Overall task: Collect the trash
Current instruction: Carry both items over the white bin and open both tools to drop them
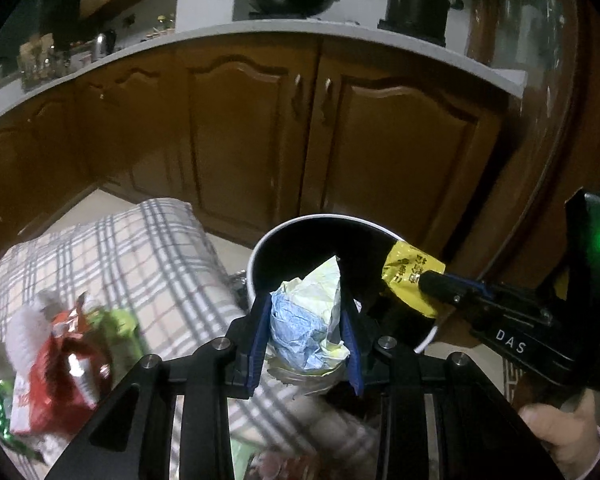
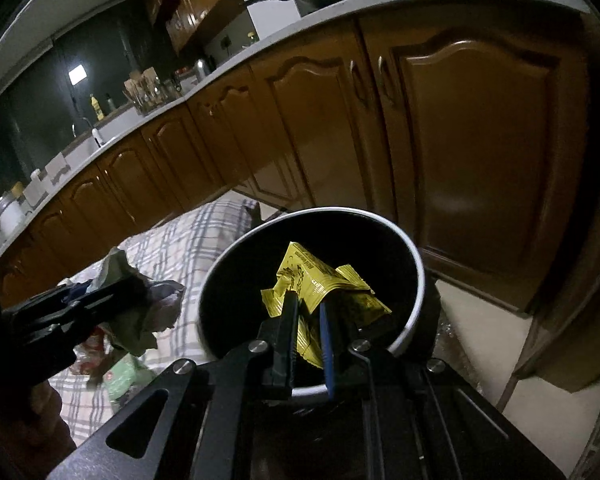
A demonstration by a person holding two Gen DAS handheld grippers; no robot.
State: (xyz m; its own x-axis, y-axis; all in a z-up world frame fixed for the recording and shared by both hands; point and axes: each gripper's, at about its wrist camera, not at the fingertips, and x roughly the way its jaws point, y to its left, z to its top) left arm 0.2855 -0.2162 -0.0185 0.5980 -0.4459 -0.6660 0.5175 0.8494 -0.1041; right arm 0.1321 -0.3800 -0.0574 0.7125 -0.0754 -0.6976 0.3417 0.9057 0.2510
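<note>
Trash bin [image 2: 414, 280], round and white-rimmed, stands on the floor before brown cupboards [image 1: 240, 128]. Left tool [image 1: 306, 316] grips crumpled paper [image 1: 312, 320] at its rim; right tool [image 2: 308, 330] pinches a yellow wrapper [image 2: 320, 280] over its mouth.

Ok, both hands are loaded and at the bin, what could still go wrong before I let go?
1. The crumpled paper in the left gripper sits near the bin edge, not well over the opening; released now, it may fall outside.
2. The yellow wrapper in the right gripper is light and could cling to the jaws.
3. The two grippers are close together and might collide.
</note>
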